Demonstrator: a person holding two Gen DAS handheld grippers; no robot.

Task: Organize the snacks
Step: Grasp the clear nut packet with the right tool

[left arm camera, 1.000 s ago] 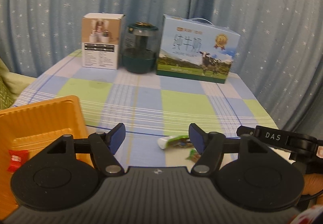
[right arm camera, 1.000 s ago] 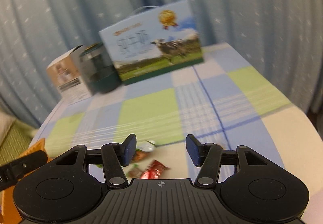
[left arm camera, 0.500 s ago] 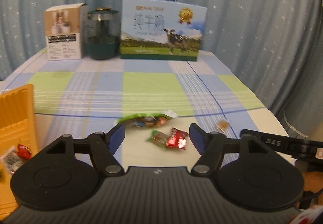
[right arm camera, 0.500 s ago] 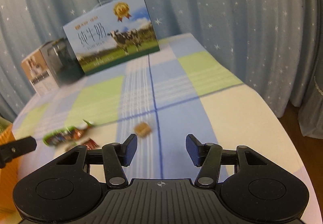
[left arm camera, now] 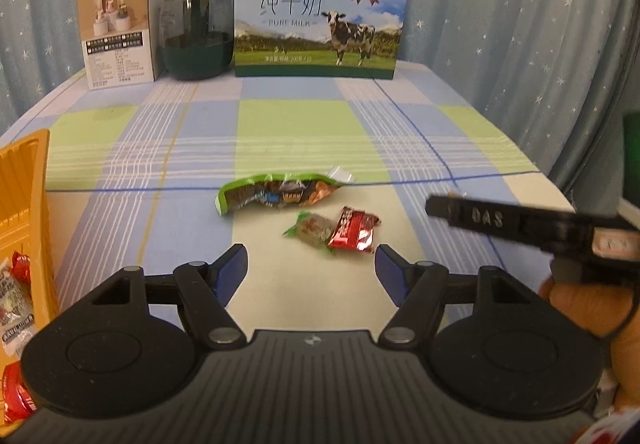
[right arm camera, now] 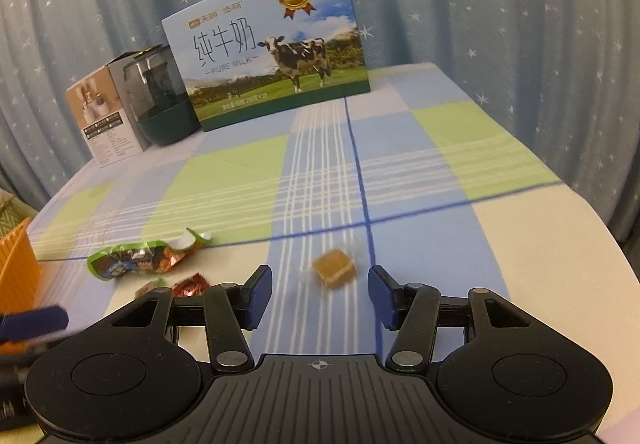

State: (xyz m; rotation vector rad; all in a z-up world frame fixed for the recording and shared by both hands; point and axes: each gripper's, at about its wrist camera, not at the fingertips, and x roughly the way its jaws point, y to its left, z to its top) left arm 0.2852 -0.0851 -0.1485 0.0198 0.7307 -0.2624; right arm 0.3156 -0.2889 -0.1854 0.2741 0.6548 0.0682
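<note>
In the left wrist view a long green snack packet (left arm camera: 280, 193), a small green-ended candy (left arm camera: 312, 228) and a red wrapped candy (left arm camera: 354, 230) lie on the checked tablecloth just ahead of my open, empty left gripper (left arm camera: 310, 268). An orange tray (left arm camera: 24, 203) at the left edge holds several wrapped snacks (left arm camera: 12, 296). In the right wrist view a small tan wrapped cube candy (right arm camera: 334, 268) lies between the fingertips of my open, empty right gripper (right arm camera: 318, 294). The green packet (right arm camera: 140, 258) and red candy (right arm camera: 192, 284) lie to its left.
A milk carton box (left arm camera: 320, 17), a dark green jar (left arm camera: 196, 31) and a small white-and-tan box (left arm camera: 120, 31) stand at the back of the table before a starred blue curtain. The table's right edge (right arm camera: 600, 228) drops off close by. The right gripper's body (left arm camera: 520, 224) crosses the left view.
Both grippers have swung right and come lower toward the snacks. The tan cube now lies between the right gripper's fingertips. Both jaws stay open.
</note>
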